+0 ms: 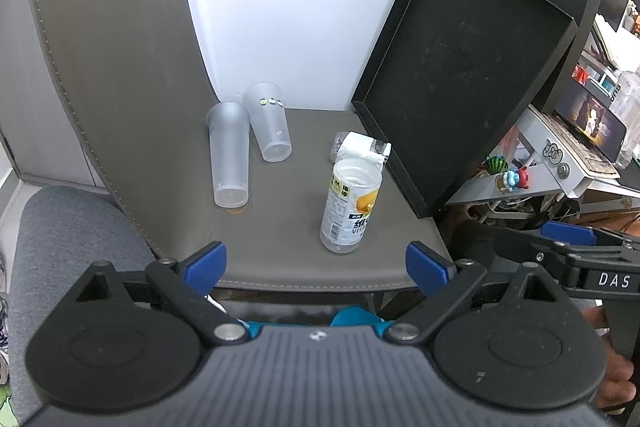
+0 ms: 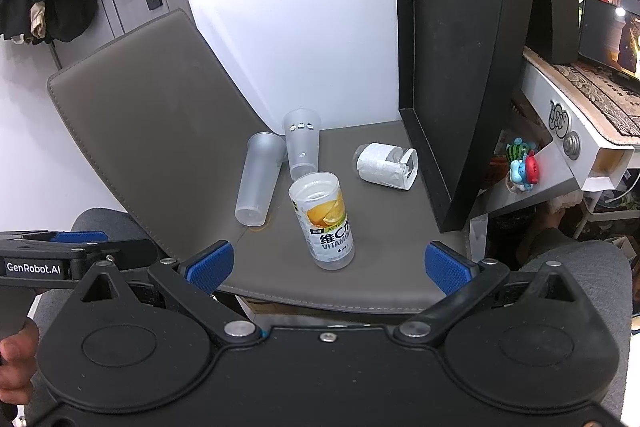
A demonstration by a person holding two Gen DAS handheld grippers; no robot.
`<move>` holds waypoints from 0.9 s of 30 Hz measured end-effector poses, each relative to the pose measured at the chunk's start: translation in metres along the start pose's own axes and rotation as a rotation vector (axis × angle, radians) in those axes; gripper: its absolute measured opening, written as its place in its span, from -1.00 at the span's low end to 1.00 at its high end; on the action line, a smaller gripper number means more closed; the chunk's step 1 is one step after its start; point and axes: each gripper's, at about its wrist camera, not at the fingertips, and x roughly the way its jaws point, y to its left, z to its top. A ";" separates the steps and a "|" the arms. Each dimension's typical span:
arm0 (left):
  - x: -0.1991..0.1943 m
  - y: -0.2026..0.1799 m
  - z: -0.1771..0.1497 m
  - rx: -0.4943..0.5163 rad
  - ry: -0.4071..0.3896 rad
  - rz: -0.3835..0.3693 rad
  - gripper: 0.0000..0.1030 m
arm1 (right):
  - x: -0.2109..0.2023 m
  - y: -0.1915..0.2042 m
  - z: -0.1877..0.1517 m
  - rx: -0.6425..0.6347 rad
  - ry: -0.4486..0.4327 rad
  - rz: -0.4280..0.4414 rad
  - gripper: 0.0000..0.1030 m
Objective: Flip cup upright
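Note:
Several cups stand upright on the grey chair seat [image 1: 288, 259] [image 2: 392, 267]. A tall frosted cup [image 1: 229, 155] [image 2: 258, 185] is at the left, a shorter frosted cup with small stickers [image 1: 269, 123] [image 2: 303, 149] just behind it. A clear cup with a yellow fruit label [image 1: 350, 207] [image 2: 325, 223] stands nearer the front, mouth up. A cup wrapped in white paper [image 1: 360, 147] [image 2: 386, 165] lies on its side at the back right. My left gripper [image 1: 316, 267] and right gripper [image 2: 329, 263] are both open and empty at the seat's front edge.
A large black tray [image 1: 460, 87] [image 2: 452, 75] leans upright on the seat's right side. The chair back [image 1: 116, 67] [image 2: 160, 107] rises at the left. A white desk [image 1: 560, 163] [image 2: 576, 143] with small toys is at the right.

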 end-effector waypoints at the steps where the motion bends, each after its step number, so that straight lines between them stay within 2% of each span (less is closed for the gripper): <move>1: 0.000 0.000 0.000 0.000 0.000 0.001 0.86 | 0.000 0.000 0.000 0.000 0.001 0.000 1.00; 18: 0.000 0.000 0.000 0.004 -0.003 0.003 0.86 | 0.000 -0.001 0.001 -0.001 0.000 -0.001 1.00; 21: 0.001 -0.001 -0.001 0.010 -0.012 0.037 0.86 | -0.001 -0.001 0.001 -0.002 -0.001 0.001 1.00; 27: 0.005 -0.001 -0.002 0.014 -0.013 0.024 0.86 | 0.001 -0.002 0.002 0.005 -0.002 -0.002 1.00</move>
